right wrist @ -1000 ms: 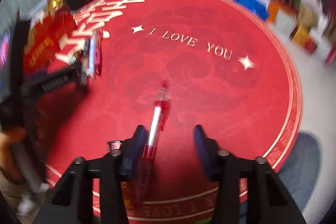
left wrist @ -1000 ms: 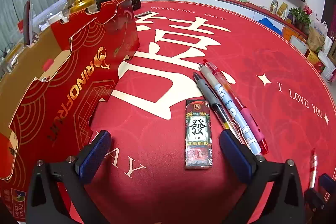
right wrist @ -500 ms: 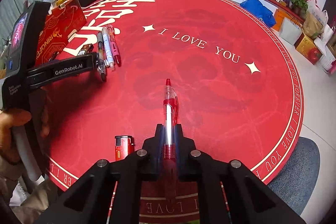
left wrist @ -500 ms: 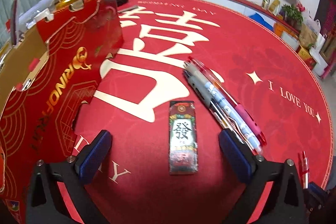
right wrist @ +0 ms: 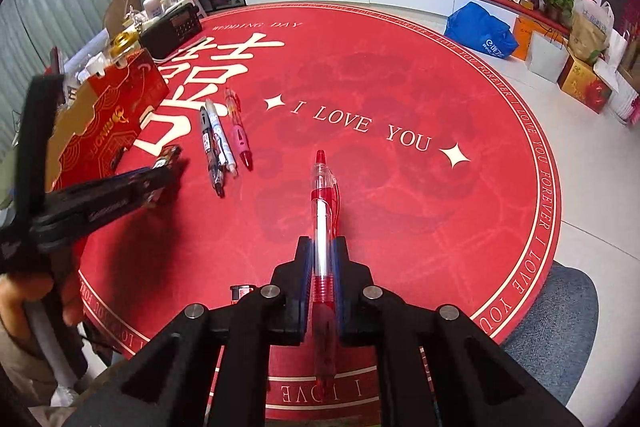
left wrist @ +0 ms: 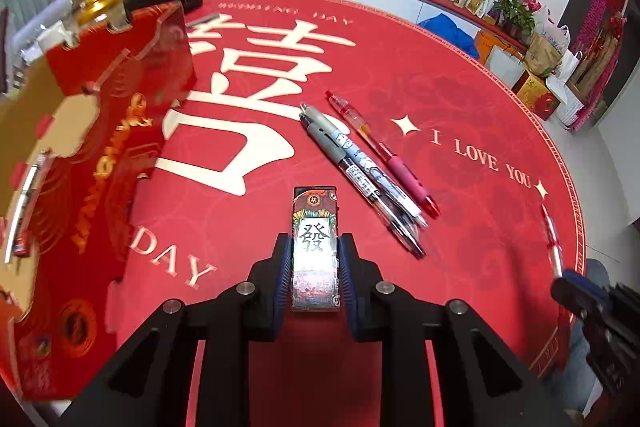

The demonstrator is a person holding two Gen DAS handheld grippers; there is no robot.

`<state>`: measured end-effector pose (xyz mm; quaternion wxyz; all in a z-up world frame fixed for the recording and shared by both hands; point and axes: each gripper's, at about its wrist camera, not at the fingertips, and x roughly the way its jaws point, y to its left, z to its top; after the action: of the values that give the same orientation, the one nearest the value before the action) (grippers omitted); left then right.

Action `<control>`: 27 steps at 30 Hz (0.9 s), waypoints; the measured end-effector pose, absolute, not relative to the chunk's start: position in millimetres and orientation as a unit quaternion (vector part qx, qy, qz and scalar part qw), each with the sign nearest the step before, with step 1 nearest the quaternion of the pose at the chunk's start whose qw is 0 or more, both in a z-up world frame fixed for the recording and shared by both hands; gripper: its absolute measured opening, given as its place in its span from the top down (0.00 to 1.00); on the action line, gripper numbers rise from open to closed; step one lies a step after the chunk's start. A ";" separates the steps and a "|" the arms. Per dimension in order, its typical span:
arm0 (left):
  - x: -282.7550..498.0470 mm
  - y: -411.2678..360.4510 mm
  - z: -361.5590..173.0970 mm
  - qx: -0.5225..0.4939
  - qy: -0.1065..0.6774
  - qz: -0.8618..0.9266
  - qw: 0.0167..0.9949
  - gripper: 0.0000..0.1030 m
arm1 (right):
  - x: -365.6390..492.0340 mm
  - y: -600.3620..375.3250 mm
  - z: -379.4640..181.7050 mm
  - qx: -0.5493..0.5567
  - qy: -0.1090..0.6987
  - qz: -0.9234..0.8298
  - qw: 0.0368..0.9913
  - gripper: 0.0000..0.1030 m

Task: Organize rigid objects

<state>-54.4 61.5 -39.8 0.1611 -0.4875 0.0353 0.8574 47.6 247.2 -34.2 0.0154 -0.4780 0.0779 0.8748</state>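
Left wrist view: the left gripper (left wrist: 315, 269) is clamped on the mahjong-print lighter (left wrist: 315, 249), blue pads pressed against both long sides, with the far half of the lighter sticking out toward 12 o'clock past the fingertips. Three pens (left wrist: 366, 169) lie side by side on the red round mat (left wrist: 460, 131) at about 1 o'clock from the gripper, apart from it. The red gift box (left wrist: 100, 131) stands off at 10 o'clock. Way out at 3 o'clock you can catch the right gripper's blue pad with a blurry red pen poking up. Right wrist view: the right gripper (right wrist: 323, 255) is squeezed shut on the red pen (right wrist: 323, 211), which runs straight along the fingers, clicker end pointing to 12 o'clock and the other end running back toward 6 o'clock between the arms. A small red lighter (right wrist: 240, 293) sits on the mat just at 9 o'clock of the gripper base, mostly hidden.
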 end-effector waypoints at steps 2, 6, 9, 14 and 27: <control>-43.7 62.1 -32.3 -0.478 0.041 0.863 0.156 0.75 | 47.2 247.3 -32.7 -0.477 0.080 0.875 0.014 0.90; -25.6 64.4 -21.4 -0.463 0.049 0.872 0.154 0.75 | 47.5 245.6 -30.3 -0.477 0.083 0.875 0.012 0.90; -20.0 64.9 -18.2 -0.457 0.055 0.875 0.152 0.75 | 47.5 242.8 -28.5 -0.476 0.080 0.875 0.012 0.90; -14.2 61.0 -15.2 -0.452 0.055 0.878 0.146 0.75 | 48.7 238.9 -25.0 -0.472 0.078 0.878 0.009 0.90; -4.5 51.6 -6.4 -0.438 0.049 0.887 0.141 0.75 | 48.9 227.6 -19.1 -0.470 0.065 0.880 0.008 0.90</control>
<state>-4.5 51.6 -6.4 0.1414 -0.4376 0.0489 0.8866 48.9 227.6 -19.1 0.0078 -0.4699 0.0652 0.8803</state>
